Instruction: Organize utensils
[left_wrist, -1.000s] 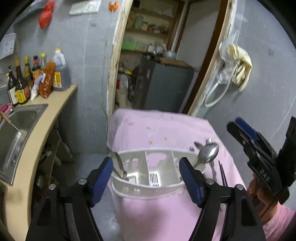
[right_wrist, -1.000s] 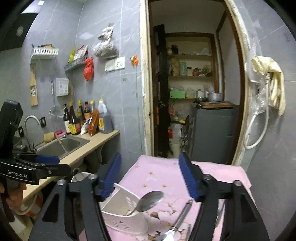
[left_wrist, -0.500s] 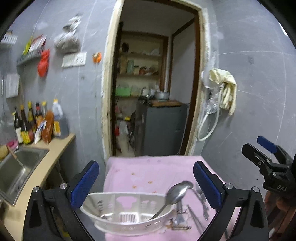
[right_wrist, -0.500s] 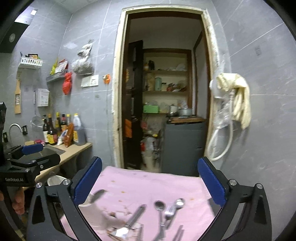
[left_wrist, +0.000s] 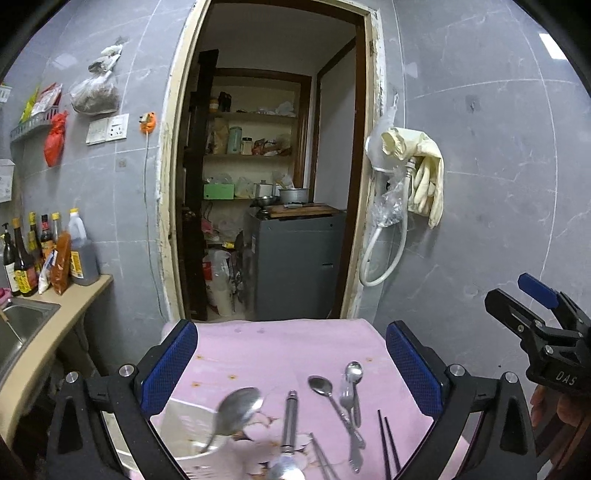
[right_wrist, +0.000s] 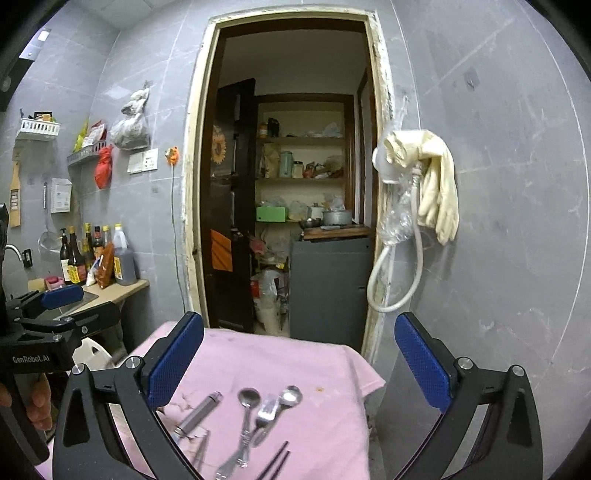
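left gripper (left_wrist: 288, 365): blue-padded jaws wide apart, nothing between them
white plastic utensil caddy (left_wrist: 184, 432): near left on pink cloth (left_wrist: 280, 347), holding a large steel spoon (left_wrist: 236, 410)
loose steel spoons and fork (right_wrist: 266, 410): centre
black chopsticks (left_wrist: 386, 443): right
right gripper (right_wrist: 299, 363): jaws spread, empty

We see the white caddy (left_wrist: 192, 428) only in part, blurred and cut by the left wrist view's bottom edge. The big spoon (left_wrist: 236, 410) in it is smeared. The chopsticks (right_wrist: 275, 461) run off the frame.
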